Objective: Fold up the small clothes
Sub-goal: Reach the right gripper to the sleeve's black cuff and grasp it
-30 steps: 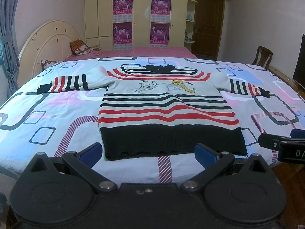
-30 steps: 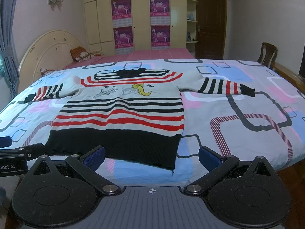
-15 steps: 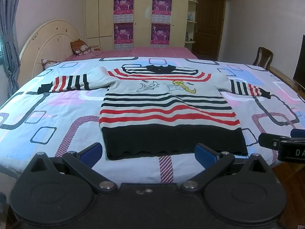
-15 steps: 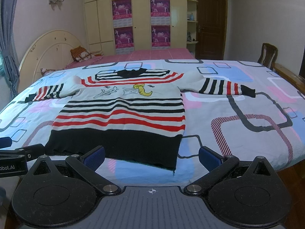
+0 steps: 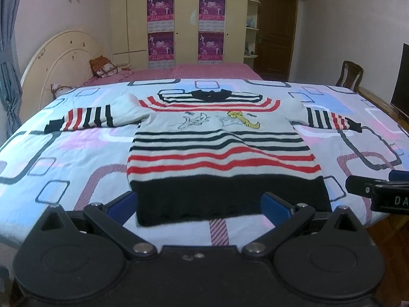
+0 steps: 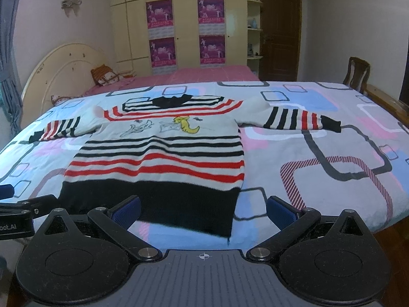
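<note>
A small knitted sweater lies flat on the bed, front up, both sleeves spread sideways. It is white with red and black stripes, a black hem band and a cartoon print on the chest. My left gripper hovers open just short of the black hem, nothing between its blue pads. My right gripper is open too, facing the hem's right corner and holding nothing. Each gripper shows at the edge of the other's view.
The bed carries a quilt with a square pattern; its near edge runs just under the grippers. A rounded headboard and pillows are at the left, a wooden chair at the right, wardrobes and a door behind.
Both grippers have moved slightly forward, toward the sweater's hem. The sweater itself has not moved.
</note>
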The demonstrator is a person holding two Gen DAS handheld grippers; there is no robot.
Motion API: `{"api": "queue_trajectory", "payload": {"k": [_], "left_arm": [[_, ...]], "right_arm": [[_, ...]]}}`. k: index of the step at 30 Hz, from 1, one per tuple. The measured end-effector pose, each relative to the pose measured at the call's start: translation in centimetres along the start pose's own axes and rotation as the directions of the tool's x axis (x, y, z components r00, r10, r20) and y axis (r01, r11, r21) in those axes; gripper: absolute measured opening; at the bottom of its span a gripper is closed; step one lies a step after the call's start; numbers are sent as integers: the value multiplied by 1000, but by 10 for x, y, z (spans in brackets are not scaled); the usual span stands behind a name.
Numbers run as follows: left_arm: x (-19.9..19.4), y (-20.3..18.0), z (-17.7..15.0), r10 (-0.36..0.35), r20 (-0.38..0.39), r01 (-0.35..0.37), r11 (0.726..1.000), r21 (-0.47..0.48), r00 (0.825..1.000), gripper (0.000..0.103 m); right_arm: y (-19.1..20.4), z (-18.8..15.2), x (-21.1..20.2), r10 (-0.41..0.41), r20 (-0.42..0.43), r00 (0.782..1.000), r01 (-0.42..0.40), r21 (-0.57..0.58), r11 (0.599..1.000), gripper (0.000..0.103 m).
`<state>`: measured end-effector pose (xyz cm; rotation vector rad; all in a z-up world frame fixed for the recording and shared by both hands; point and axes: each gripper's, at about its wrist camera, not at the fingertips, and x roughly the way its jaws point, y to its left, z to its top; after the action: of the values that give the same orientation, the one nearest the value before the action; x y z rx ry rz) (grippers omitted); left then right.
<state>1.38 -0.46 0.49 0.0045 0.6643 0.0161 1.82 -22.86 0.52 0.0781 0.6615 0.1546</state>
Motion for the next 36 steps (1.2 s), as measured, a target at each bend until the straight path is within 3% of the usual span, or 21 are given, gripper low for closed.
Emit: {"api": "queue_trajectory", "payload": {"k": [8, 24, 32, 36], "left_arm": [[23, -2, 27, -16, 27, 15, 1000, 18, 1000, 103], [105, 16, 89, -101, 25, 99, 992, 72, 995, 103], [146, 23, 106, -131, -14, 132, 990, 45, 991, 103], [170, 12, 111, -152, -70, 156, 986, 57, 986, 103]], "right_arm": [[-4, 25, 23, -14, 26, 1000, 14, 14, 1000, 103], [-1, 86, 104, -96, 40, 995, 93, 60, 994, 103], [-7, 105, 133, -170, 28, 985, 167, 74, 983, 103], [-25, 111, 146, -204, 7, 979, 202, 89, 975, 103]]}}
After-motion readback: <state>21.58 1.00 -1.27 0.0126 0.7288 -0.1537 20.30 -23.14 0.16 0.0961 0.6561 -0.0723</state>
